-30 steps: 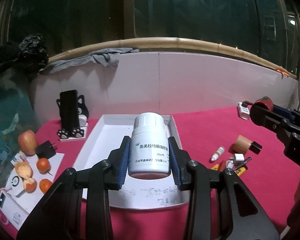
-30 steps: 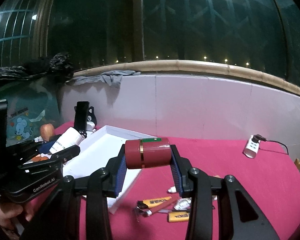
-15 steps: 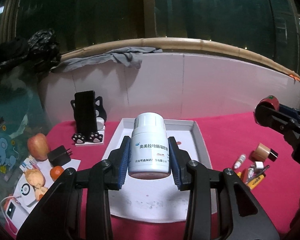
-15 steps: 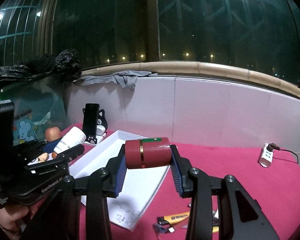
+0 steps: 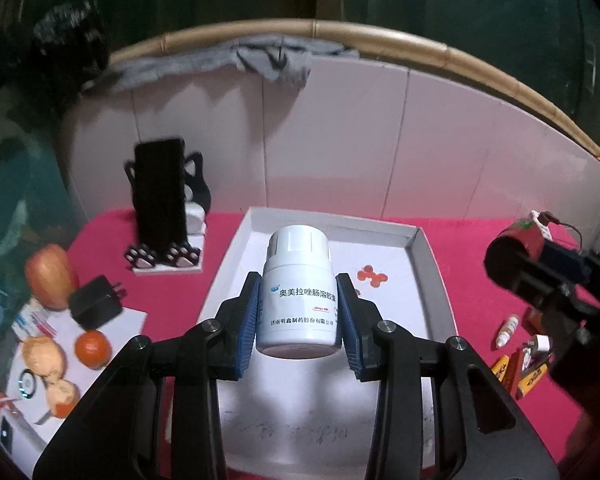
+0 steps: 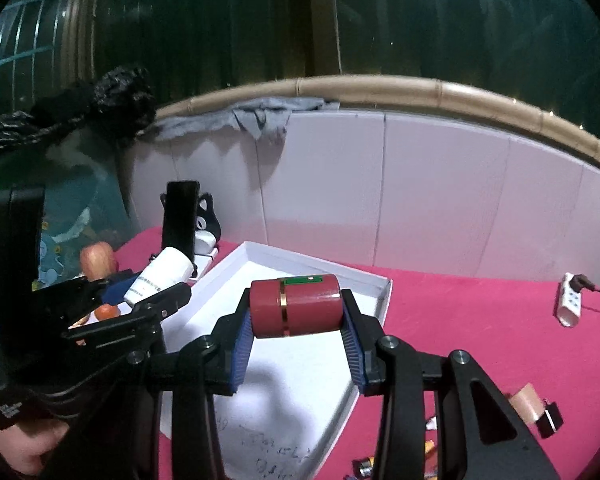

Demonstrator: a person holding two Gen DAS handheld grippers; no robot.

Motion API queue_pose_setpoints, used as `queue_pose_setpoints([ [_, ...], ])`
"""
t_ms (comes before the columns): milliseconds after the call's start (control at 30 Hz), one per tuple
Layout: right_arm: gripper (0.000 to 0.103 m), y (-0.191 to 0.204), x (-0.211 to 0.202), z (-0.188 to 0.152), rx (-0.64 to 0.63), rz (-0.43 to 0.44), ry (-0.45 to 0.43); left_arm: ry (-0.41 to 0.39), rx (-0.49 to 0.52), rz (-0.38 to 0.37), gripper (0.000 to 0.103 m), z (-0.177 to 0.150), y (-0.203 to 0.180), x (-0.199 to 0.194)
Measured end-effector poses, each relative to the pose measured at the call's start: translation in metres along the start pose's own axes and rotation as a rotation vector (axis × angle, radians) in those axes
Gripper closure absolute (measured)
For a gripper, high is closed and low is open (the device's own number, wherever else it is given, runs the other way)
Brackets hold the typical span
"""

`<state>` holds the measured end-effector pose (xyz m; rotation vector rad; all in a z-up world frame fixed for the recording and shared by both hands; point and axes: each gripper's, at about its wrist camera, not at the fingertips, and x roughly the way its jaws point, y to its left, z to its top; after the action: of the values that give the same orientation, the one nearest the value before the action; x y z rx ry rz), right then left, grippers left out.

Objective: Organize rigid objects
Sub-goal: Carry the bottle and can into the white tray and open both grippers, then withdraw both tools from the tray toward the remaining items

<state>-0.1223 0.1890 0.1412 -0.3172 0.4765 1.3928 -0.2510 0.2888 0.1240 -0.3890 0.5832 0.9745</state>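
Note:
My left gripper (image 5: 299, 316) is shut on an upright white pill bottle (image 5: 299, 292) with blue print, held above the white tray (image 5: 420, 240). My right gripper (image 6: 296, 316) is shut on a dark red cylinder (image 6: 296, 304) with a gold band, lying crosswise between the blue pads, over the tray's right side (image 6: 384, 292). In the left wrist view the right gripper (image 5: 540, 268) with the red cylinder (image 5: 518, 240) shows at the right edge. In the right wrist view the left gripper (image 6: 148, 296) with the bottle (image 6: 160, 274) shows at the left.
A red toy piece (image 5: 374, 274) lies in the tray. Left of it stand a cat-shaped phone stand (image 5: 164, 216), an apple (image 5: 48, 276), a black charger (image 5: 96, 302) and oranges (image 5: 93, 349). Right of it lie lighters (image 5: 516, 372), a small dropper bottle (image 5: 506, 330) and a white power strip (image 6: 570, 300). A white wall closes the back.
Both grippers have swung over toward the tray, keeping their grips. The tray now fills the middle of the left wrist view and lies under the right gripper; the small clutter has slid to the right.

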Motion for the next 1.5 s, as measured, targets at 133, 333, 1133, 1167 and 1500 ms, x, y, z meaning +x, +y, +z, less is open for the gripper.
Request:
queue_pose_setpoints([
  [133, 0.063, -0.005, 0.025, -0.005, 0.021, 0.000, 0.052, 0.033, 0.002, -0.007, 0.066, 0.004, -0.001, 0.020],
  [333, 0.063, -0.004, 0.059, -0.014, 0.009, -0.010, 0.133, 0.139, -0.011, -0.015, 0.066, 0.006, 0.000, 0.070],
  [1133, 0.000, 0.000, 0.096, -0.046, -0.042, -0.042, 0.220, 0.248, -0.105, 0.077, 0.000, -0.010, 0.017, 0.104],
  [1167, 0.000, -0.001, 0.092, -0.046, -0.042, -0.045, 0.205, 0.220, -0.117, 0.086, 0.000, -0.010, 0.020, 0.096],
  [1500, 0.000, -0.003, 0.032, -0.042, -0.046, -0.057, 0.062, -0.014, -0.222, 0.144, 0.000, -0.026, 0.029, 0.014],
])
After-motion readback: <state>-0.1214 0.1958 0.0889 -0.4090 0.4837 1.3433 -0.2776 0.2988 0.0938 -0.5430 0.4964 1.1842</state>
